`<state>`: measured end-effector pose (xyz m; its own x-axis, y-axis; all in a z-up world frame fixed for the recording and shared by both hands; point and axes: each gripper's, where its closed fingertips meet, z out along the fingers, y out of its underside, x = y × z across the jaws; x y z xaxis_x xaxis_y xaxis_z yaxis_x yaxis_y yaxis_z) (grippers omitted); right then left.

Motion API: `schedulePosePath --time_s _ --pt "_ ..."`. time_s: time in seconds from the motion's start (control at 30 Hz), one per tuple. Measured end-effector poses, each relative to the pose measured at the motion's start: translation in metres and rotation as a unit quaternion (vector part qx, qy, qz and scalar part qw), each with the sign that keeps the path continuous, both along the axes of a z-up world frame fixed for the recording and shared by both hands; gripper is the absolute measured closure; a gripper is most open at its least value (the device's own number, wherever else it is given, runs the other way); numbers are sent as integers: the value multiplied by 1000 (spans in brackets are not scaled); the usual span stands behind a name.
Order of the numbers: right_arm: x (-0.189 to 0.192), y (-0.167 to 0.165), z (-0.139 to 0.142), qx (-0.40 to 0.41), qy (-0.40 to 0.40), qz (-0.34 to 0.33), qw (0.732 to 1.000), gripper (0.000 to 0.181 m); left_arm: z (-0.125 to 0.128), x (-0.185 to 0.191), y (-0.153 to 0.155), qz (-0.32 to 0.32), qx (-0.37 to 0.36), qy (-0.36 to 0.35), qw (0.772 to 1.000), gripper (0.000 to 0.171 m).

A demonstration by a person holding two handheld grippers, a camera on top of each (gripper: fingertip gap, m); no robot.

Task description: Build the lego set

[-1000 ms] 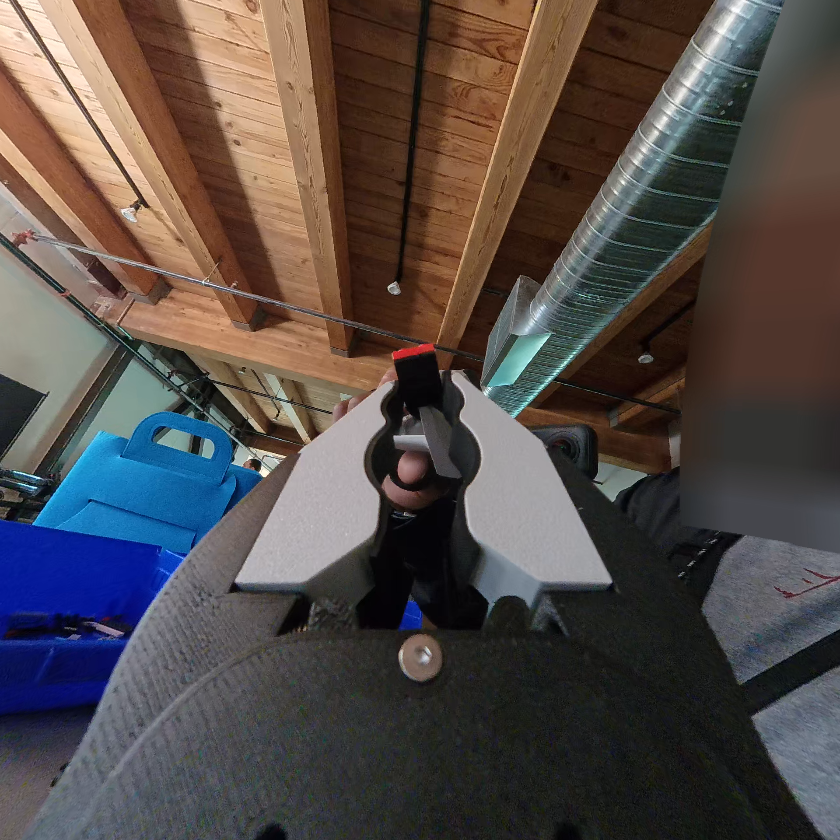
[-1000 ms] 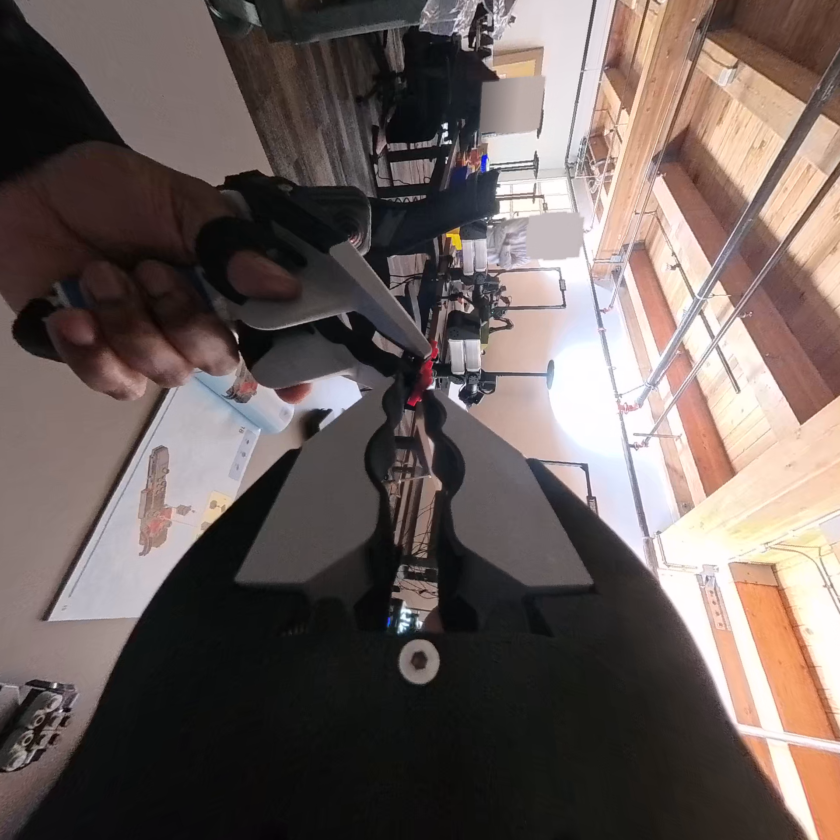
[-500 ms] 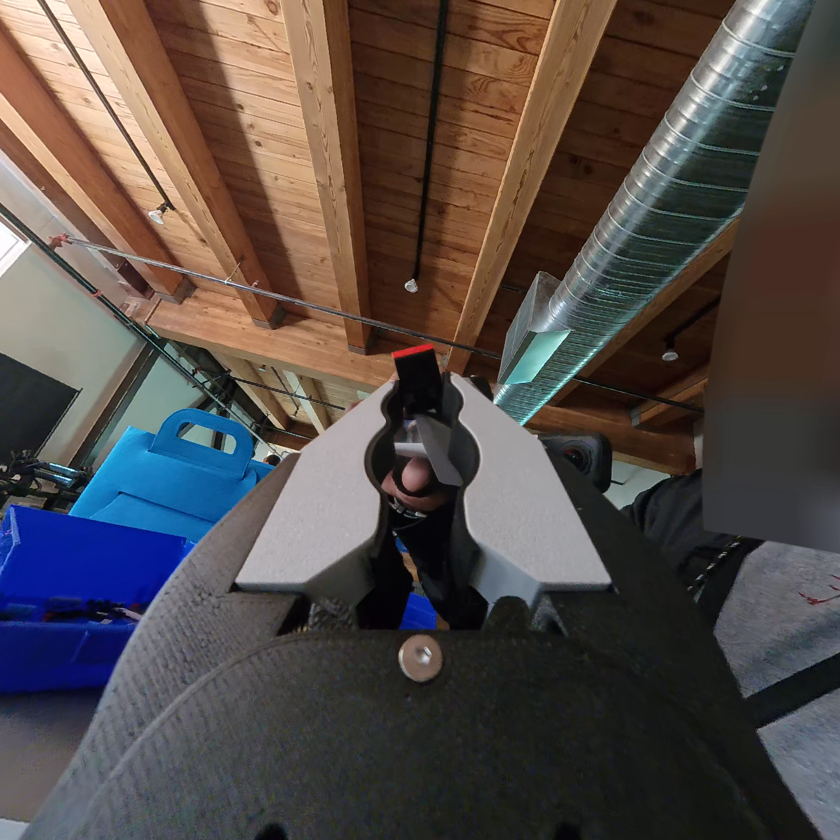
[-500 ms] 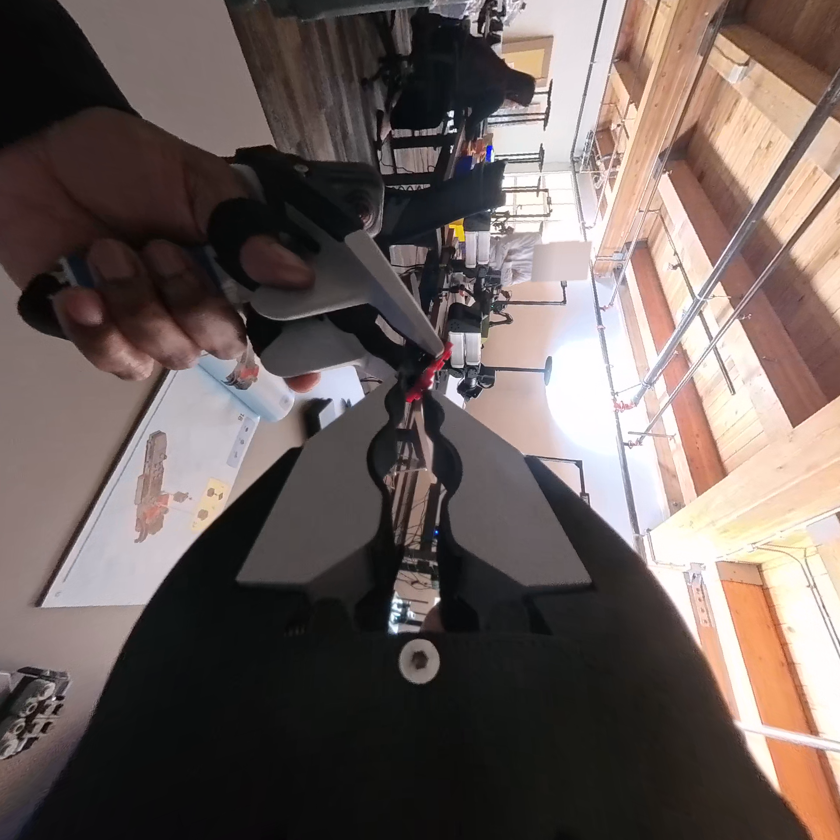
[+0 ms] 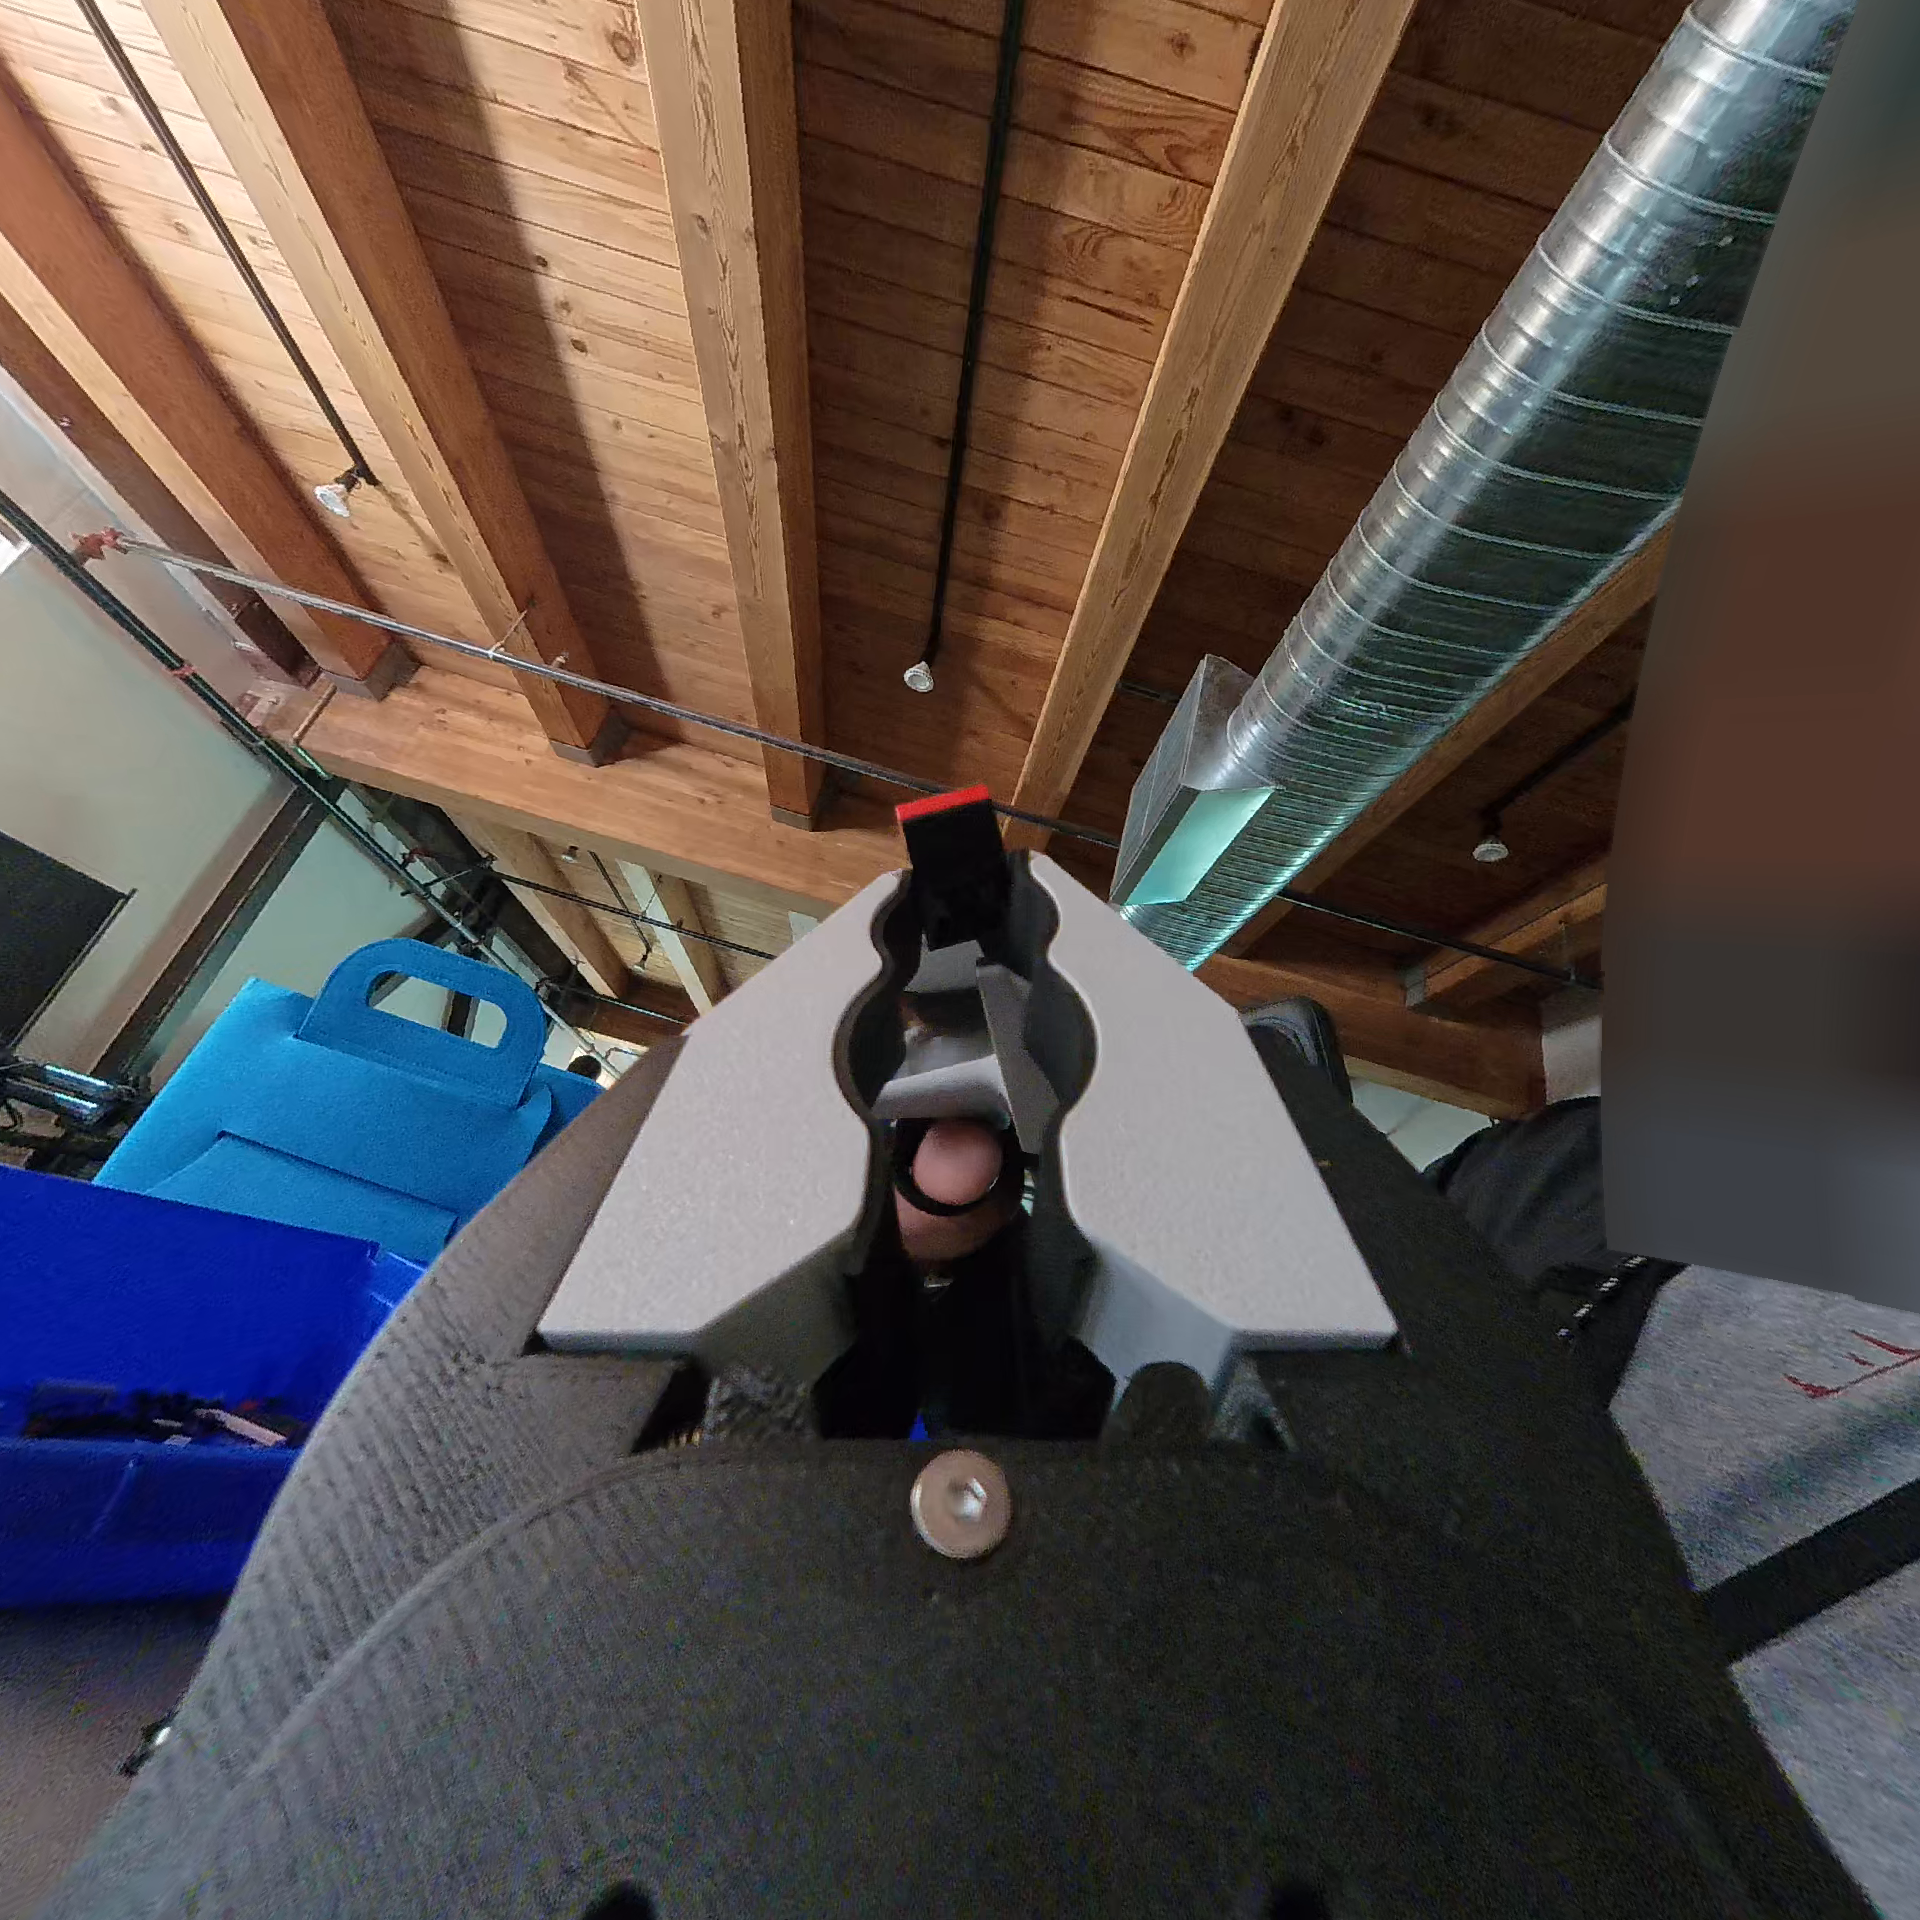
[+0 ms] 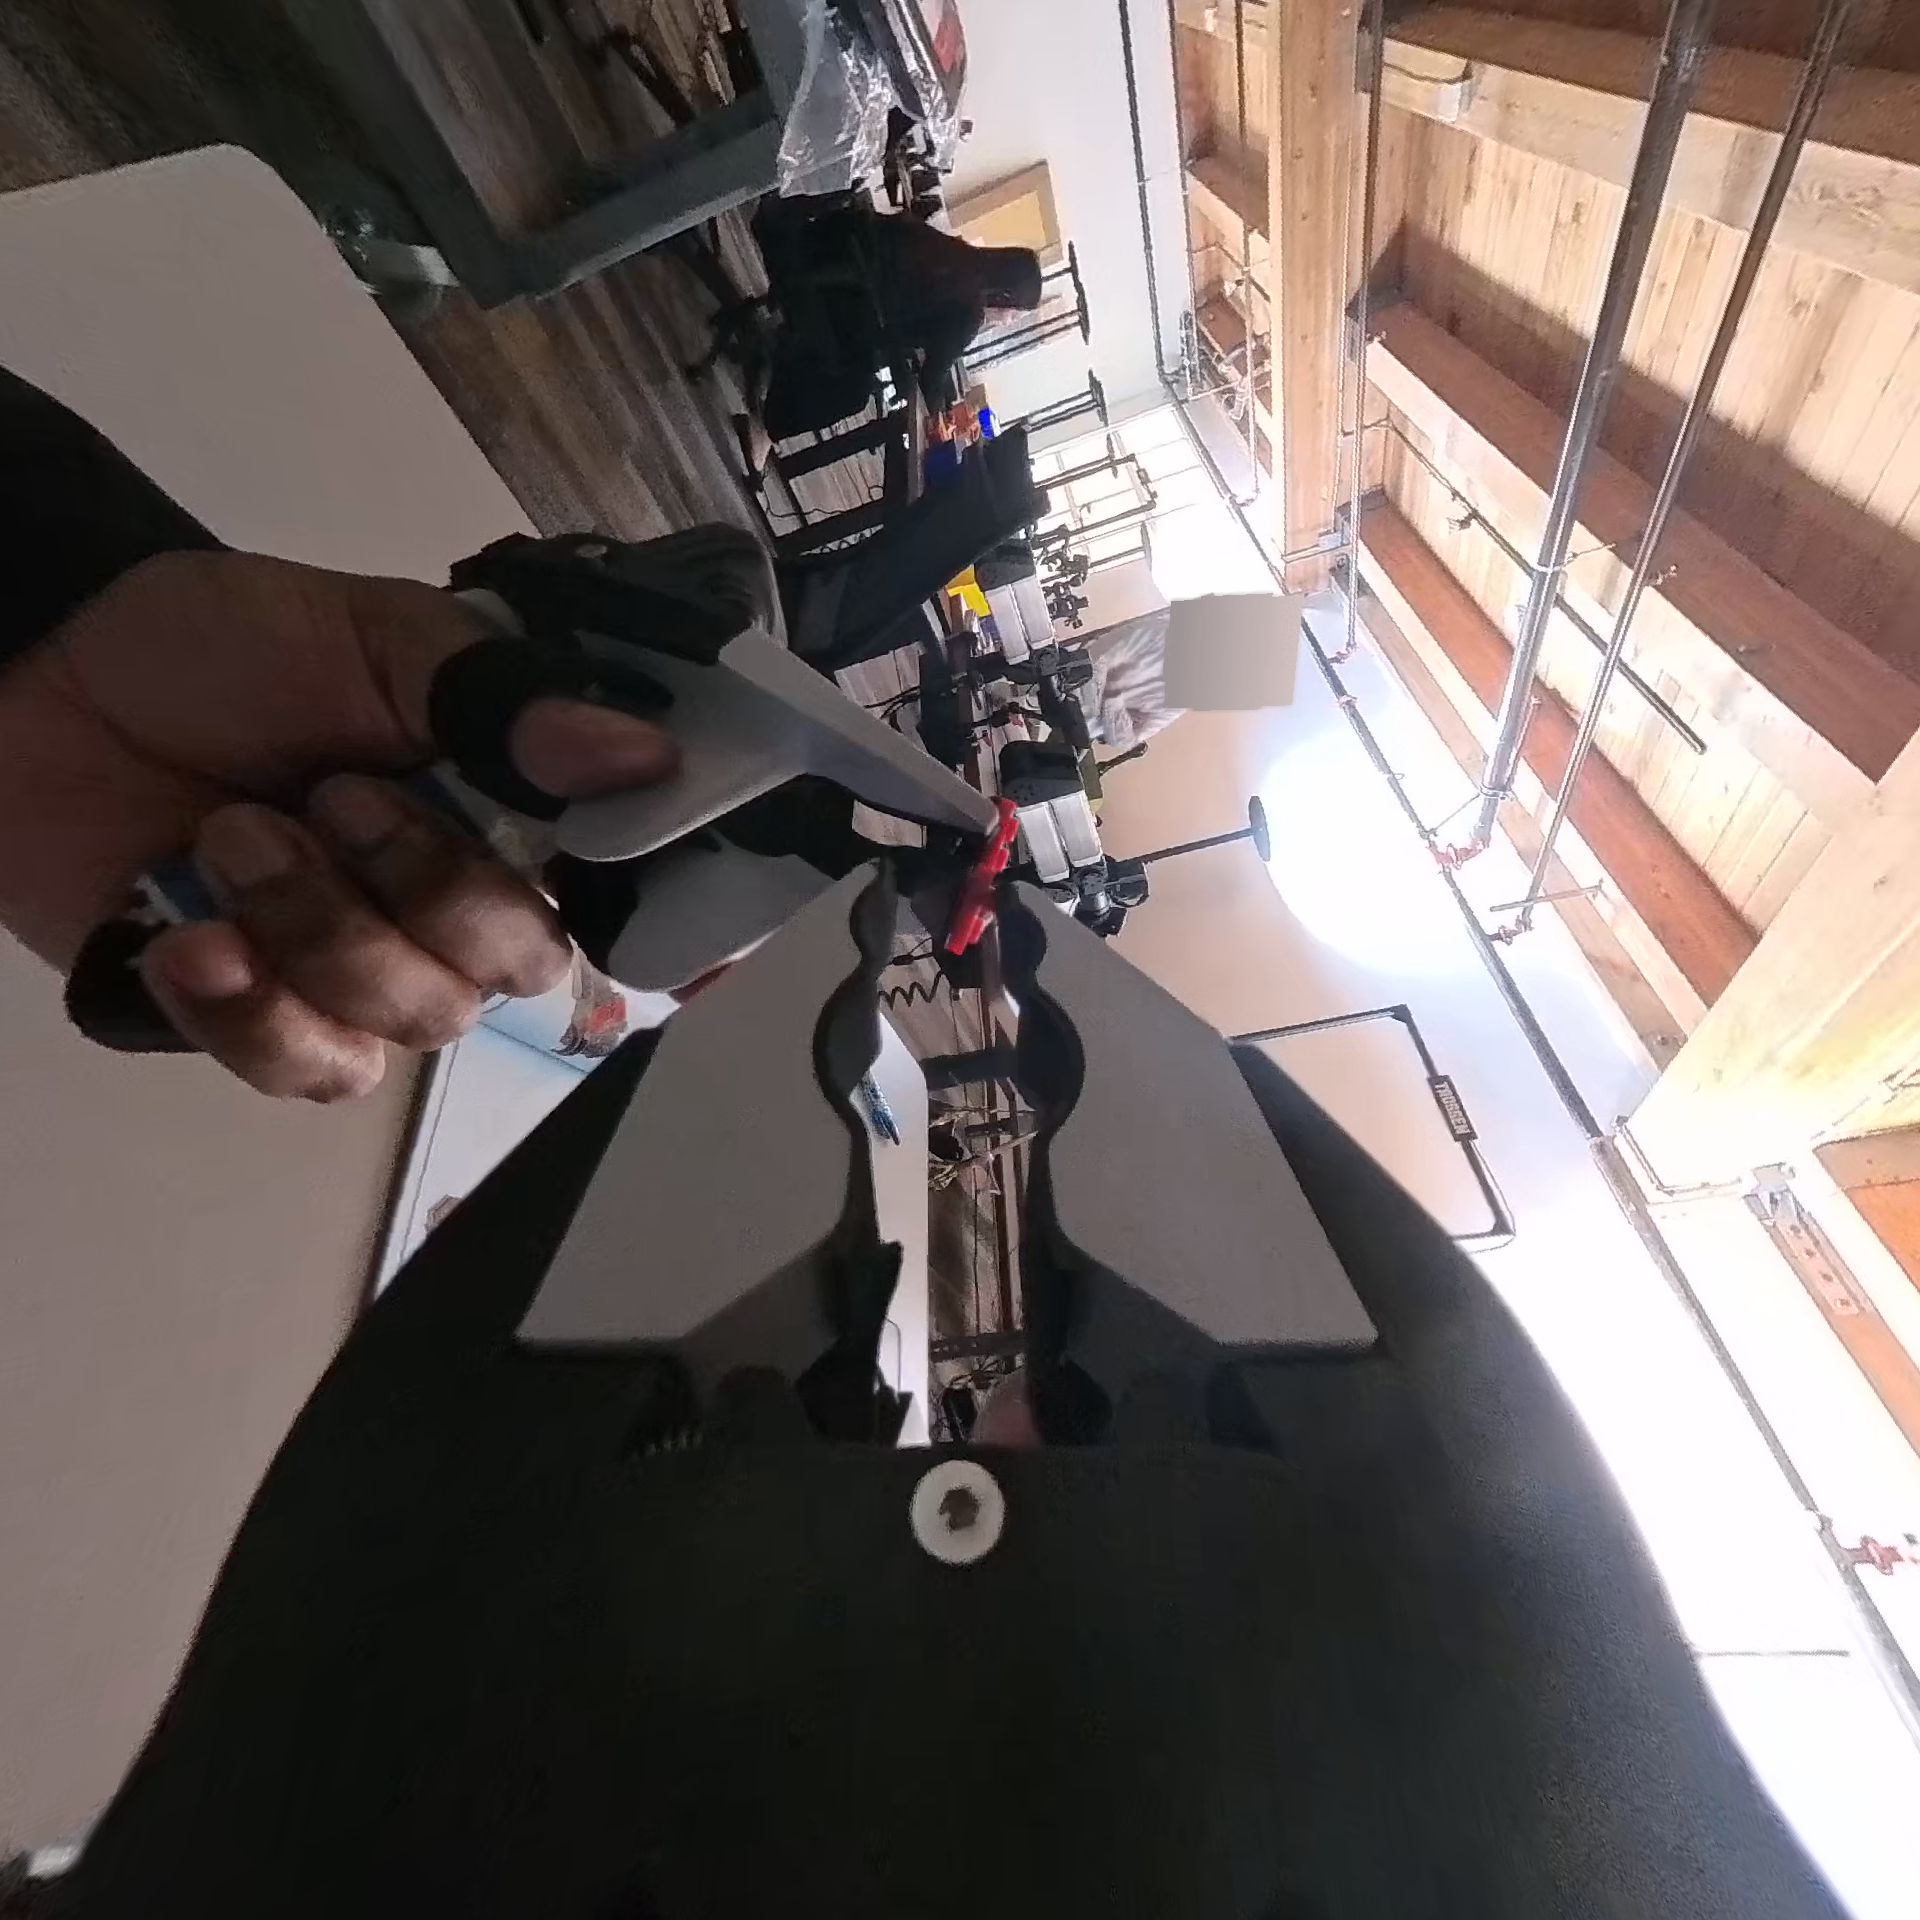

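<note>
My left gripper [image 5: 954, 883] points up at the ceiling and is shut on a small black lego piece with a red end [image 5: 948, 847]. In the right wrist view a hand [image 6: 260, 810] holds that same left gripper [image 6: 987, 831], with the red part of the piece [image 6: 979, 878] at its tip. My right gripper [image 6: 945, 894] has its jaws a little apart, and its tips stand on either side of the piece. I cannot tell whether they touch it. The right gripper's grey fingers [image 5: 1013, 1039] show through the left gripper's gap, just below the piece.
A blue bin [image 5: 156, 1299] with loose parts and a blue handled case [image 5: 343, 1091] are at the left. A white table [image 6: 208, 416] with an instruction sheet [image 6: 457, 1101] lies behind the hand. A metal duct [image 5: 1507, 571] runs overhead.
My right gripper's jaws have spread wider and now sit around the piece held by the left gripper. The left gripper has stayed shut on the piece and tilted slightly.
</note>
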<state>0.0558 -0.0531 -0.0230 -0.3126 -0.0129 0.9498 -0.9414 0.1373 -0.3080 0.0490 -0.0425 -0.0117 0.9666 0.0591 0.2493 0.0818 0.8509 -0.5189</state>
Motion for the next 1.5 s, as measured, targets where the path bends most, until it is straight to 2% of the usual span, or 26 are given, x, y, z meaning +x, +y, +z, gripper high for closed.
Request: schedulePosePath --time_s 0.07,0.37,0.8,0.9,1.1,1.27,1.5 --pt "0 1 2 -6 -14 5 1000 167 0 1 1 -2 -4 2 1000 154" --pt "3 3 1 16 -9 15 1000 171 1 3 3 4 -15 9 1000 154" --pt "0 1 -1 18 2 -4 1000 171 1 0 0 8 -3 0 1000 154" --pt "0 2 0 -20 -18 -10 1000 169 2 1 -4 -1 25 0 1000 154" --pt "-2 5 0 -82 -98 -20 992 169 2 3 -4 -58 94 -9 994 154" --pt "-4 5 -4 -99 -107 -38 989 169 1 4 -6 -110 157 -19 981 154" --pt "-5 7 -7 -110 -102 -45 988 172 -1 1 -2 -127 169 -30 977 154"
